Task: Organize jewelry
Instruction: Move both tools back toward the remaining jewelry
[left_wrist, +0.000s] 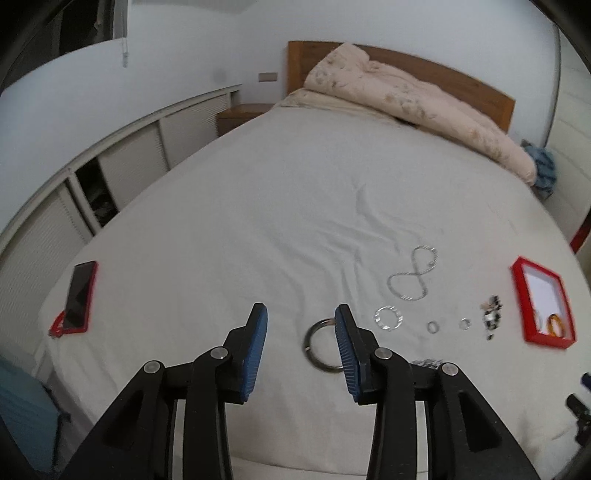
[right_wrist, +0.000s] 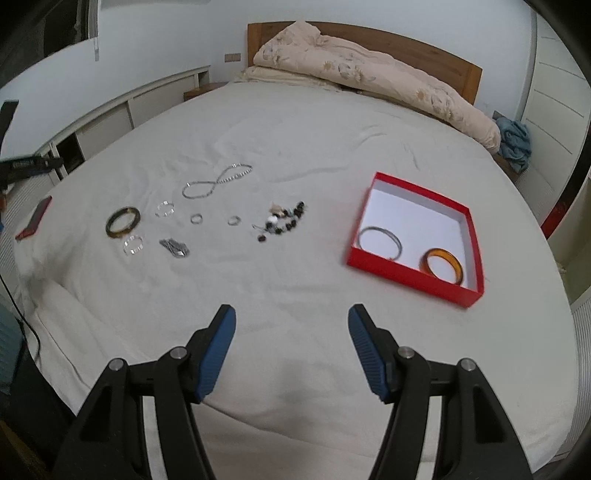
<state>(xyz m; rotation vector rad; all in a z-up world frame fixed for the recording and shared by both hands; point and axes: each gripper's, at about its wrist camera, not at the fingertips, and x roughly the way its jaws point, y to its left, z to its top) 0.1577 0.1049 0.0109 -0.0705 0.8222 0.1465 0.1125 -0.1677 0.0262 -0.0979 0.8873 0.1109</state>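
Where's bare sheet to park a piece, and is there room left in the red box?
Bare sheet lies between the bead cluster and the red box, and near the right gripper. The box's far half is free; a silver bangle and amber bangle fill its near side. Crowded: around the dark bangle and chain necklace.
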